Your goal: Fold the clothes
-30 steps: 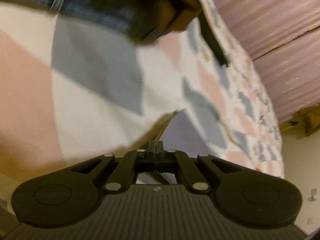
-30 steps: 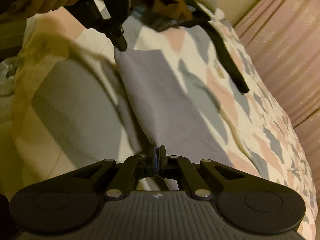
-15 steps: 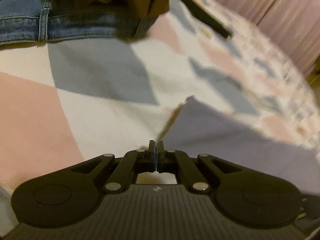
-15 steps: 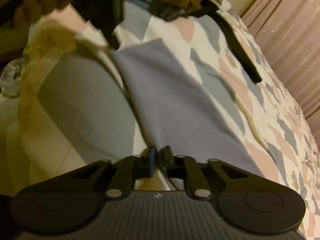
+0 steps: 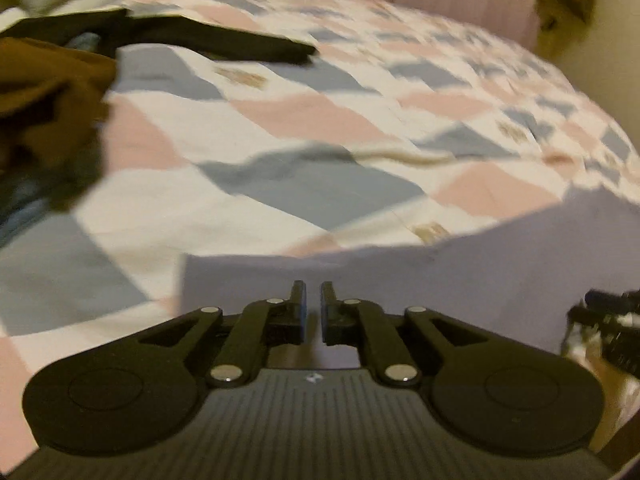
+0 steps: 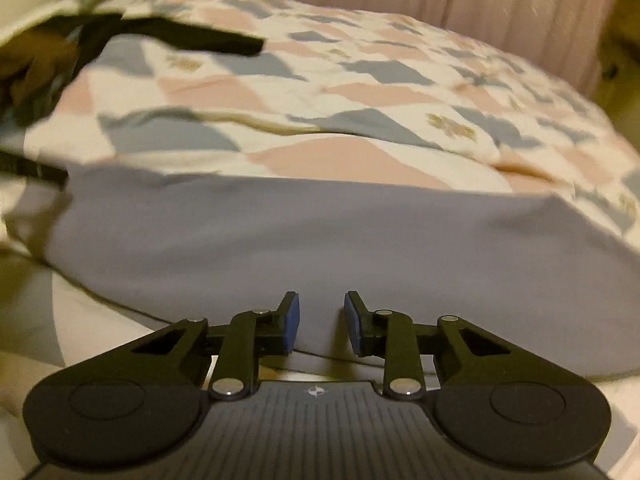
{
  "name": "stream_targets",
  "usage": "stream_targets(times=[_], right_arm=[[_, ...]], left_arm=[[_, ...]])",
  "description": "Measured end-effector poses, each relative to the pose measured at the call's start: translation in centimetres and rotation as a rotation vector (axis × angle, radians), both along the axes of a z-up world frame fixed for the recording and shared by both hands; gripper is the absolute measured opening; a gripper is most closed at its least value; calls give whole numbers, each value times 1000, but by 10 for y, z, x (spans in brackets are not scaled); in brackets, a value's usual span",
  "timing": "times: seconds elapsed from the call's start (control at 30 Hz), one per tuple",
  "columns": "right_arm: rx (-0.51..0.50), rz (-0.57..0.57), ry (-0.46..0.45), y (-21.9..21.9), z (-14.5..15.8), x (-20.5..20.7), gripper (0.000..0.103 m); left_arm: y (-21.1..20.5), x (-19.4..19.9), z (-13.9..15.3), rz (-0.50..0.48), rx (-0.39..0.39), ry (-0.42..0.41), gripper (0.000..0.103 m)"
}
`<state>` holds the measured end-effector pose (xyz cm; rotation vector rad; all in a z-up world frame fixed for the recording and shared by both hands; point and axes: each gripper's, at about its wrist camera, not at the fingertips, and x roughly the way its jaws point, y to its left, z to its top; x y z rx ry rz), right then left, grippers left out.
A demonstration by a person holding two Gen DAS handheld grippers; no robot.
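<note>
A flat grey-lavender garment lies spread along the near edge of the bed; in the left wrist view the same garment runs off to the right. My left gripper hovers over the garment's left corner, open by a narrow gap with nothing between its fingers. My right gripper sits at the garment's near hem, open wider, blue pads bare. The other gripper's dark tip shows at the right edge of the left wrist view.
A patchwork bedspread in pink, grey and white covers the bed. A brown garment and a long black garment lie at the far left. Pink curtains hang behind the bed.
Both grippers, shut on the grey garment's corners earlier, have laid it flat on the bed and opened. Both views swung round to face across the bed.
</note>
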<state>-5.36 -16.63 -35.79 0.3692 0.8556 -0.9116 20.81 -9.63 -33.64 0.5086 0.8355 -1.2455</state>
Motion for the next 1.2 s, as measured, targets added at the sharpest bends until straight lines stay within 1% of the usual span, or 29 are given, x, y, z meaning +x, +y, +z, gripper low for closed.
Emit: stream_targets(times=[0.03, 0.1, 0.13, 0.23, 0.27, 0.33, 0.47, 0.57, 0.67, 0.8, 0.97, 1.0, 1.1, 1.2], right_arm=[[-24, 9, 14, 3, 3, -8, 30], [-78, 75, 108, 11, 2, -17, 30], [-119, 133, 178, 18, -2, -20, 30], [-208, 295, 309, 33, -14, -27, 30], [-236, 348, 350, 38, -18, -29, 30], [-296, 425, 380, 45, -24, -28, 29], [-392, 536, 471, 56, -46, -15, 33], [-433, 571, 512, 59, -59, -11, 34], [-464, 587, 530, 60, -65, -11, 34], [-505, 611, 554, 62, -71, -10, 32], [-567, 682, 601, 68, -82, -14, 30], [-575, 697, 613, 69, -83, -15, 30], [-585, 726, 631, 68, -85, -20, 30], [-584, 749, 652, 63, -90, -20, 28]], left_arm=[[0, -11, 4, -66, -11, -16, 2], [1, -40, 13, -241, -20, -83, 2], [2, -60, 15, -343, -17, -138, 3], [3, -120, 7, -624, -21, -308, 5], [3, -136, 2, -685, -25, -353, 6], [3, -163, -9, -783, -29, -434, 7], [7, -204, -30, -927, -22, -581, 9], [10, -223, -50, -1006, -3, -684, 10], [11, -229, -63, -1022, 12, -768, 11], [7, -230, -67, -1019, 28, -787, 11], [5, -236, -79, -1074, 42, -866, 11], [6, -236, -79, -1077, 42, -869, 11], [6, -235, -79, -1071, 45, -869, 17], [5, -236, -83, -1083, 58, -885, 17]])
